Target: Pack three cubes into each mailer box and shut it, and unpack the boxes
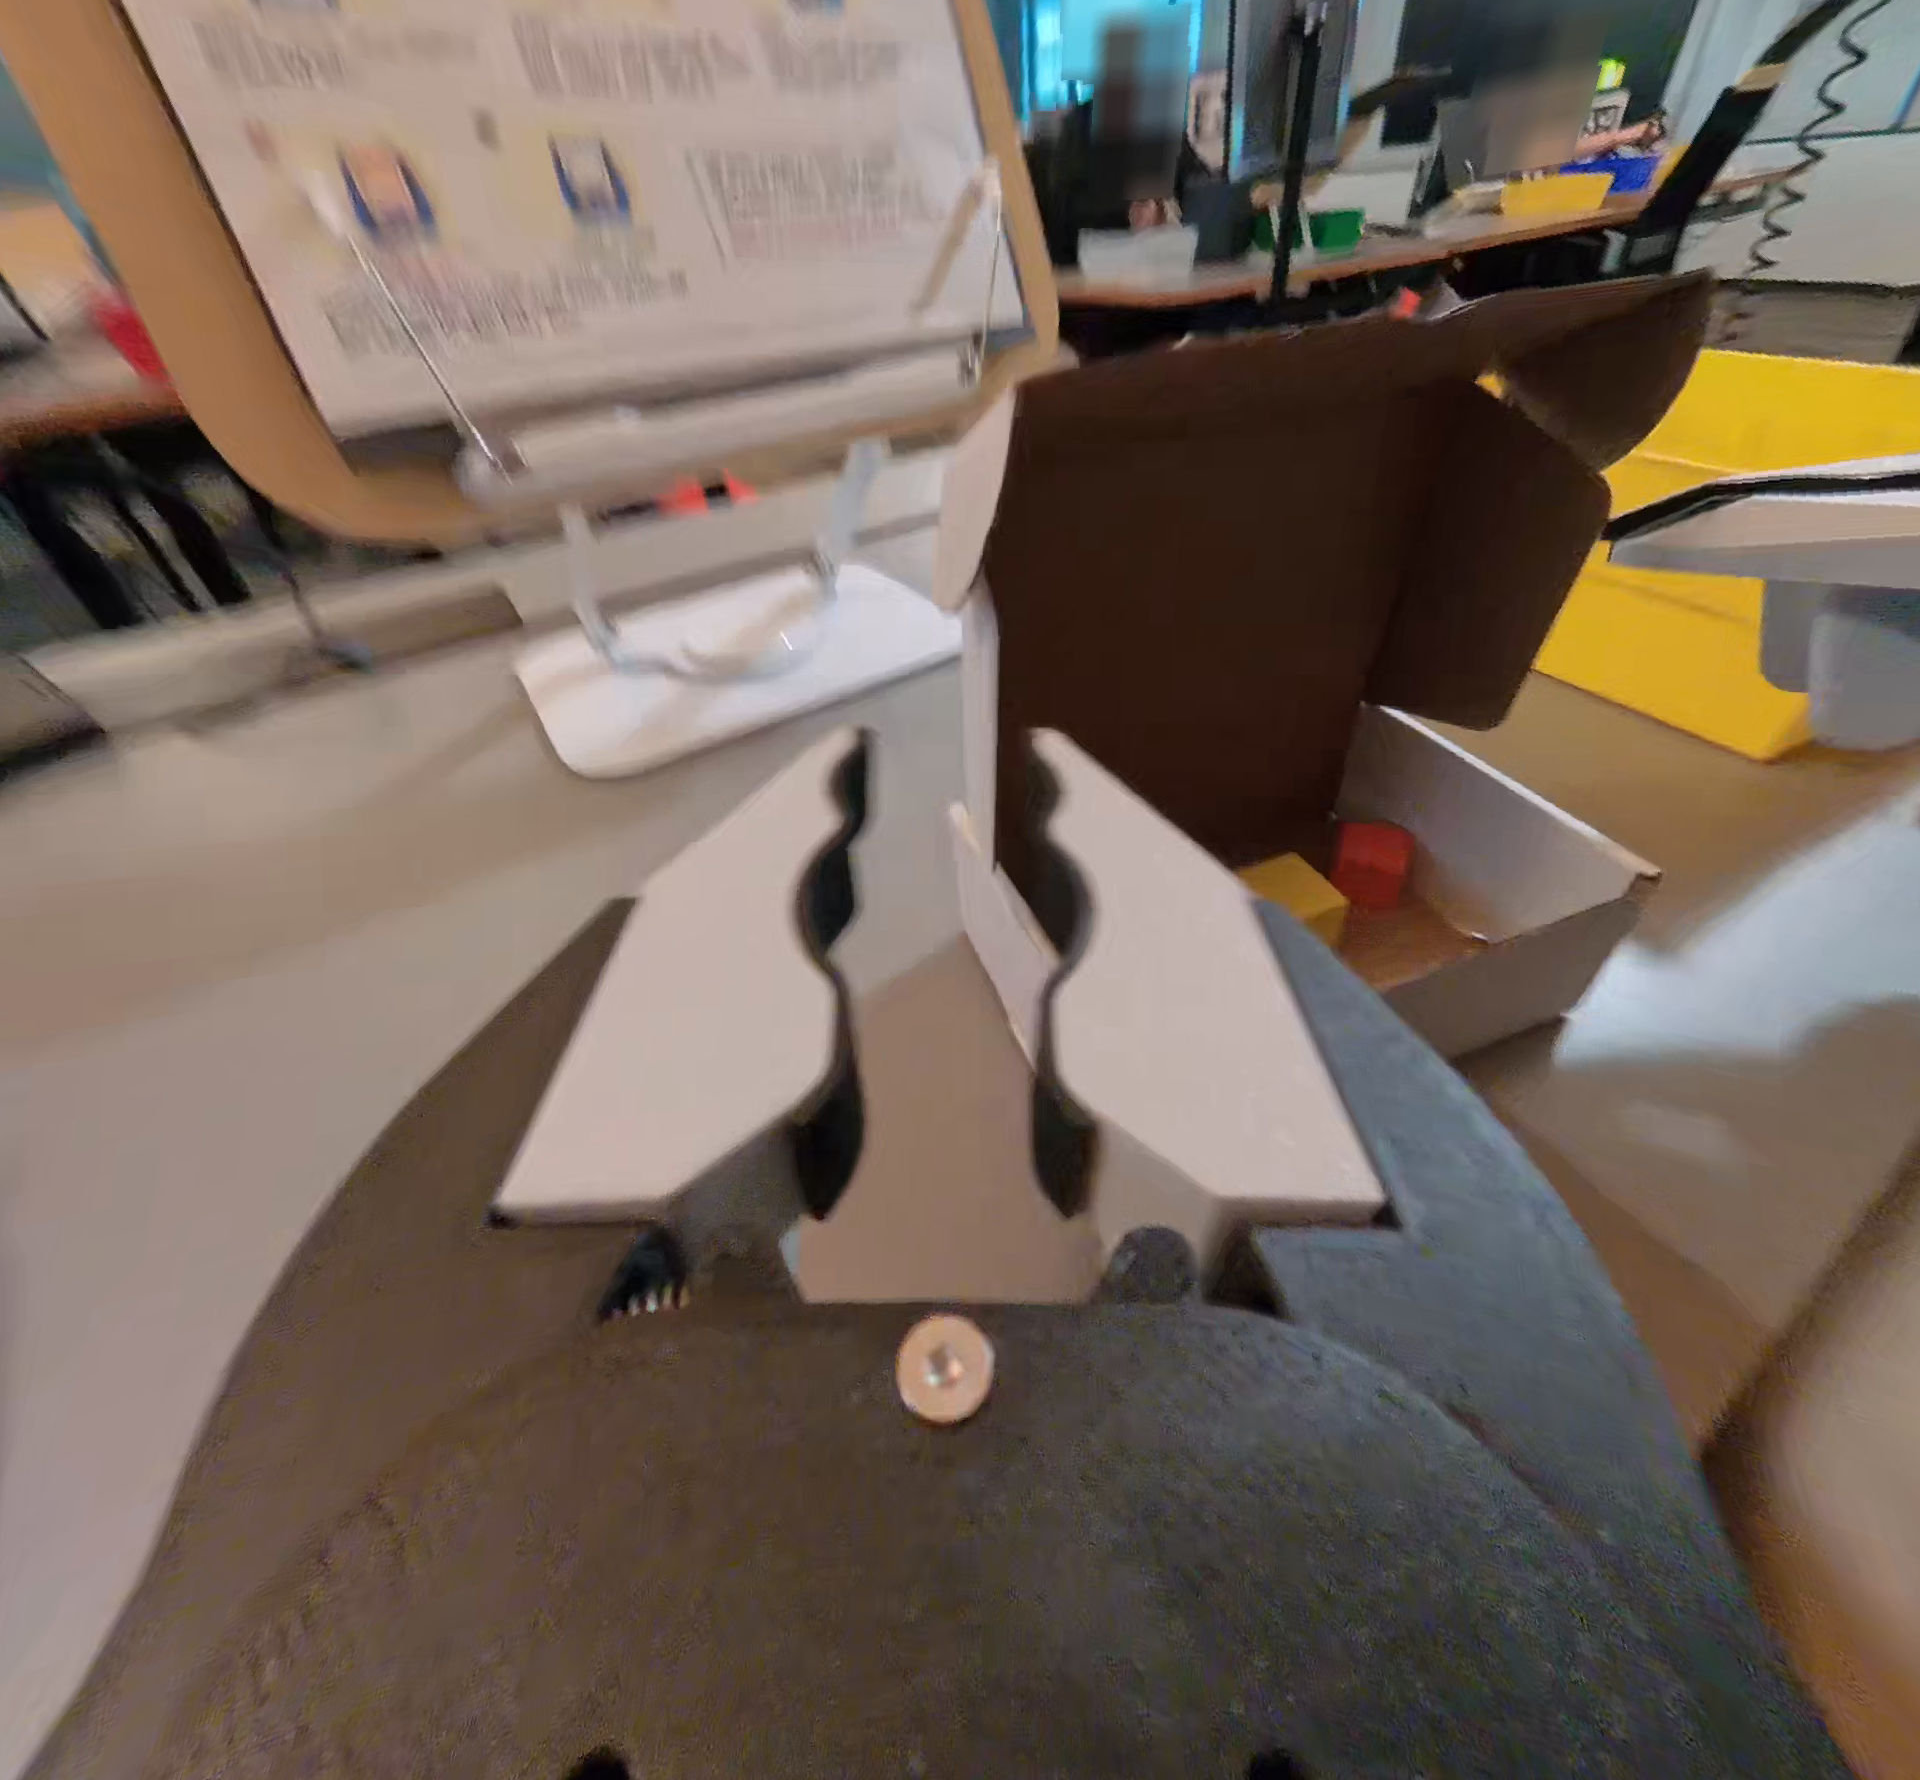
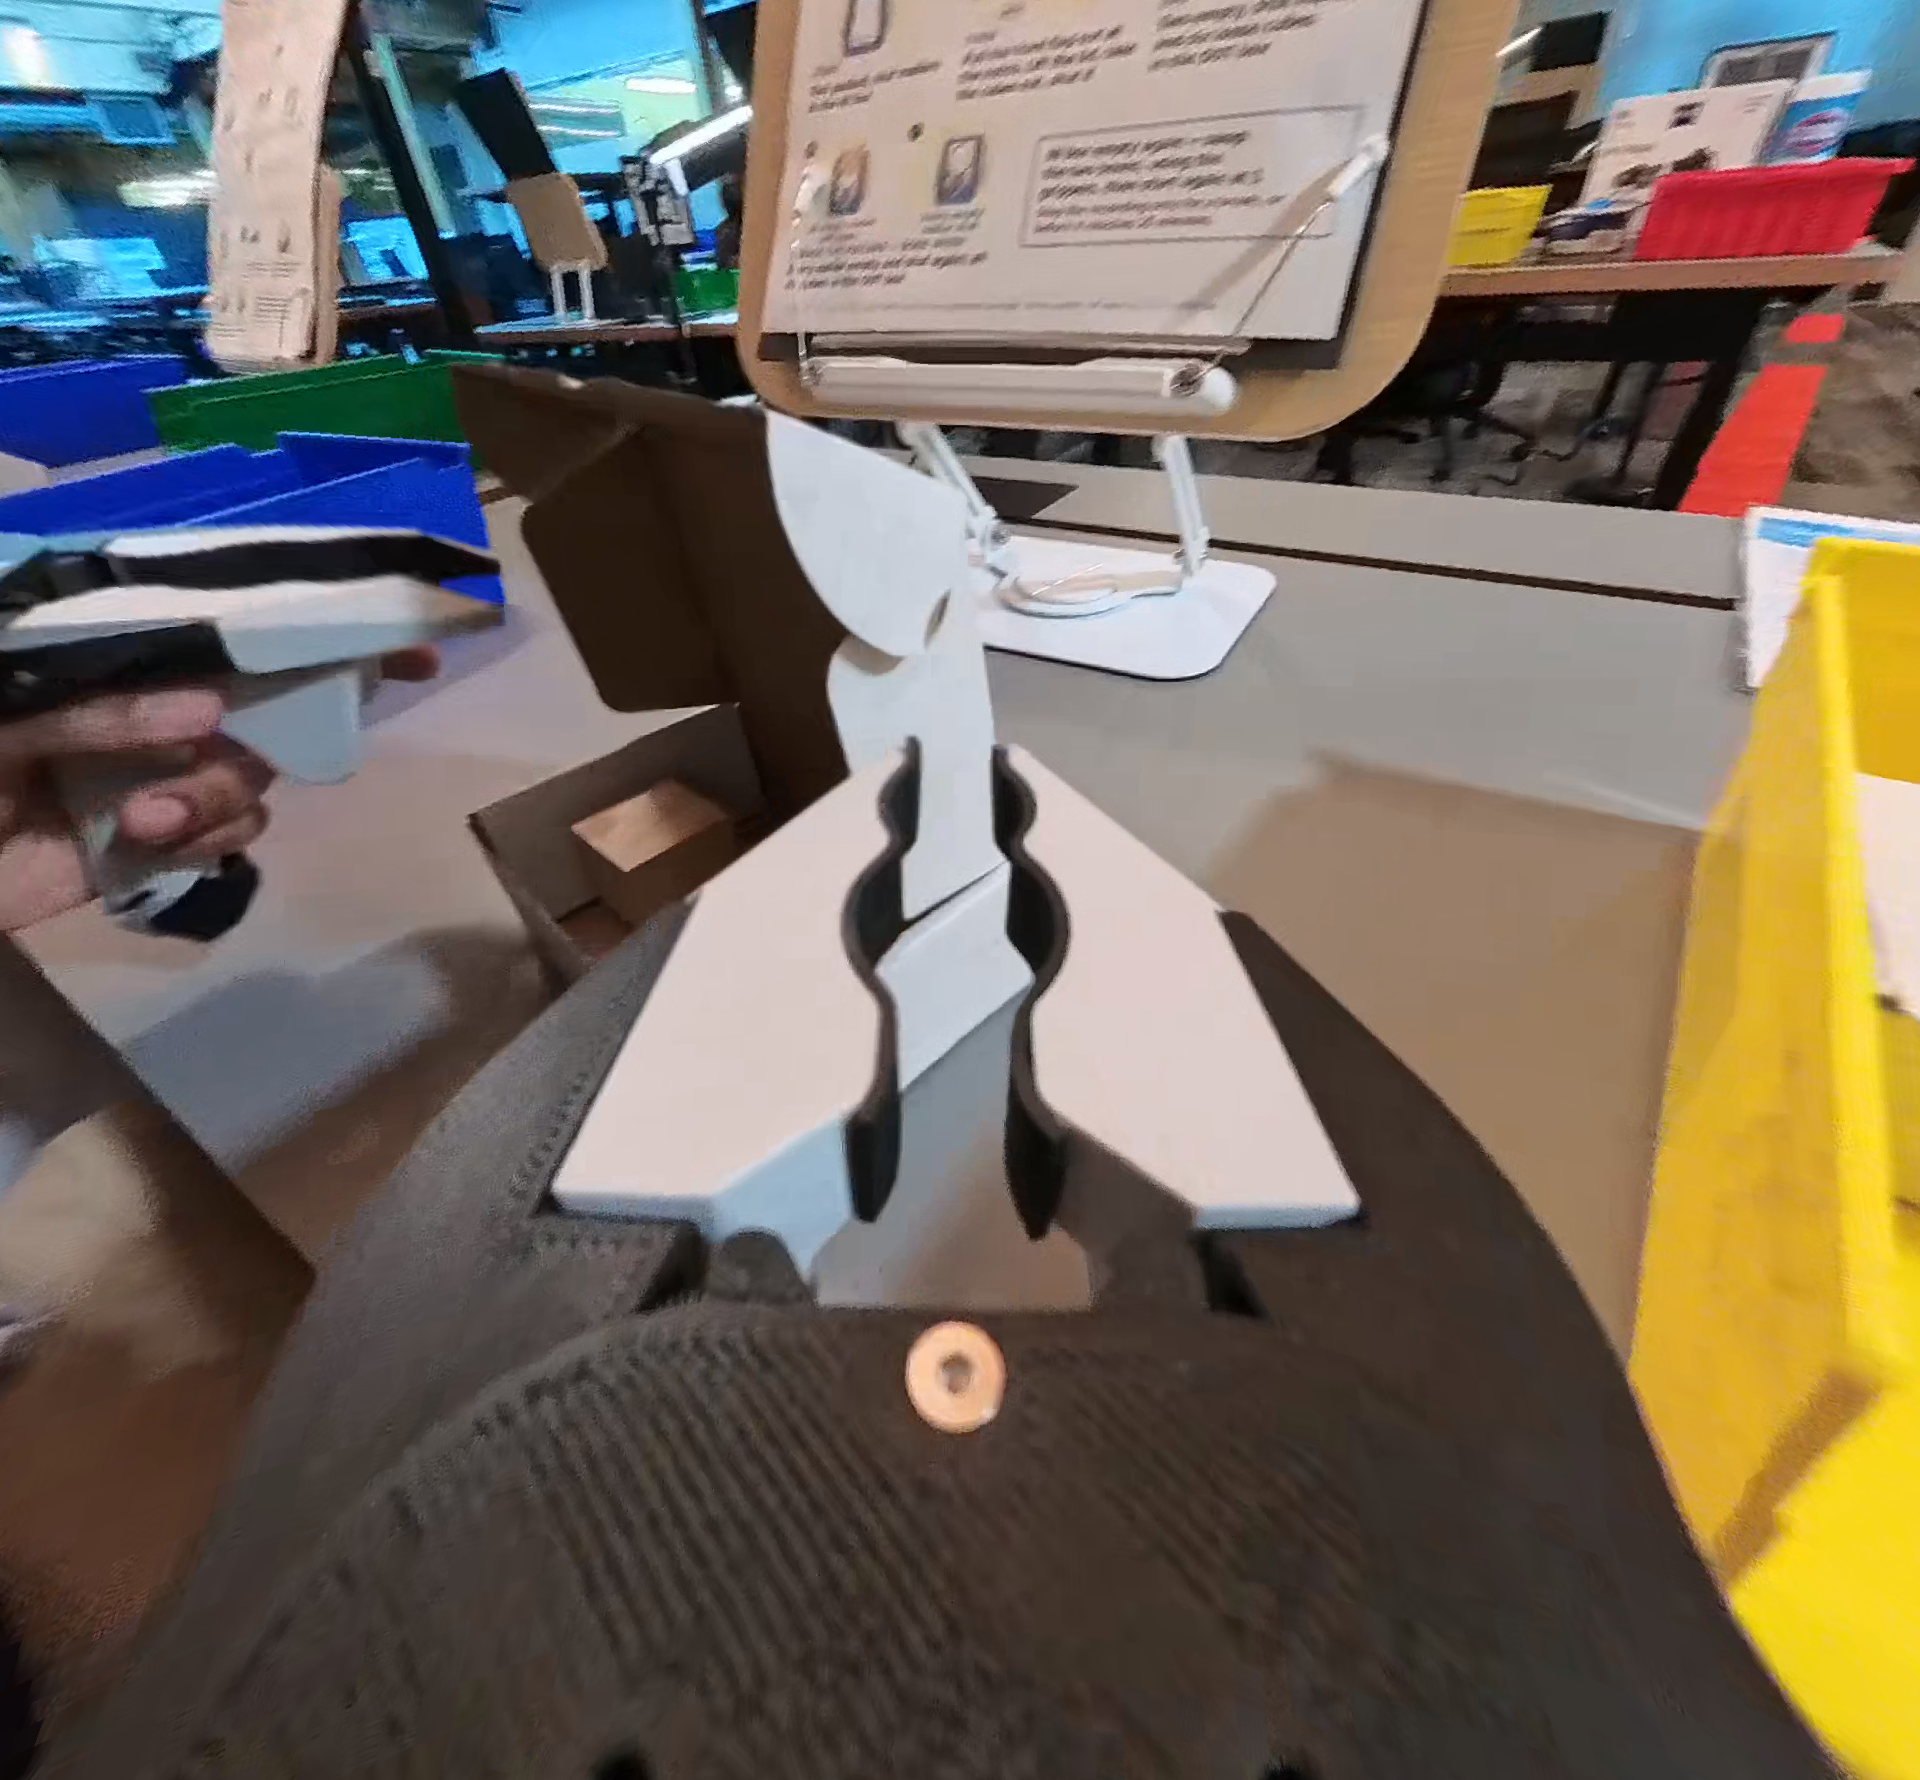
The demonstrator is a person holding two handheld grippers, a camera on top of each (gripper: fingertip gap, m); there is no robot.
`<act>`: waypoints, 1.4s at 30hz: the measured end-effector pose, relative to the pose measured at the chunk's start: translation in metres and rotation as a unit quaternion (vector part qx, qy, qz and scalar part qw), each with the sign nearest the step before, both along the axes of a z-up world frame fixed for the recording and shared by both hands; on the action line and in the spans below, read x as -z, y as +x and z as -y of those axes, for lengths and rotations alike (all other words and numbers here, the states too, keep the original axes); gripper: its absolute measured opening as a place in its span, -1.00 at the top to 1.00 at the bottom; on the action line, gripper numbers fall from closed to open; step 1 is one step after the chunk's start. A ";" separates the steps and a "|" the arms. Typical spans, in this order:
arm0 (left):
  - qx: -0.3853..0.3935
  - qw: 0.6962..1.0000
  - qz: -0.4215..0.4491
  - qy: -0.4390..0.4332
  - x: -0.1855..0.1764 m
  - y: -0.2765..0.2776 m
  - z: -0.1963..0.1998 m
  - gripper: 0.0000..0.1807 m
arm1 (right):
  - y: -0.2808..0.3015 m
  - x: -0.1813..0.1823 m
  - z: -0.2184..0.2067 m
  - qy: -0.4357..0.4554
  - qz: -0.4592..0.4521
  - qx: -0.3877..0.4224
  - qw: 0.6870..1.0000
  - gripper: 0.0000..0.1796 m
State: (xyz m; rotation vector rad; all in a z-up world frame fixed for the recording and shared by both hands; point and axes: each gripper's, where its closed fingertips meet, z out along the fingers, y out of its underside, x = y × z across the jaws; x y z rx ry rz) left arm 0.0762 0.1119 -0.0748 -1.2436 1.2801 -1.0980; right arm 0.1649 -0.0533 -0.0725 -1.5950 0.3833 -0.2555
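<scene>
Gripping the mailer box by opposite side flaps, my left gripper and right gripper pinch cardboard; red cube and yellow cube lie inside.

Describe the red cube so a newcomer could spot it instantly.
Find the open mailer box with its brown lid raised, right of the white document stand. Inside, against the back wall, sits the red cube. Its neighbour, the yellow cube, lies just left of it.

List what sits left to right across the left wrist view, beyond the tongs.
Document stand → open mailer box holding a yellow cube and a red cube → yellow bin.
</scene>
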 end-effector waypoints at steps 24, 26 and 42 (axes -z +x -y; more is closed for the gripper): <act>0.016 0.999 0.042 0.005 -0.022 -0.016 0.011 0.72 | -0.019 0.026 -0.037 -0.094 0.075 -0.095 0.988 0.78; 0.056 0.995 -0.017 -0.083 0.008 -0.012 0.007 0.54 | -0.028 0.024 -0.043 -0.085 0.073 -0.107 0.988 0.71; 0.169 0.984 -0.049 -0.005 0.031 -0.001 0.044 0.92 | -0.031 0.031 -0.062 -0.107 0.103 -0.116 0.982 0.68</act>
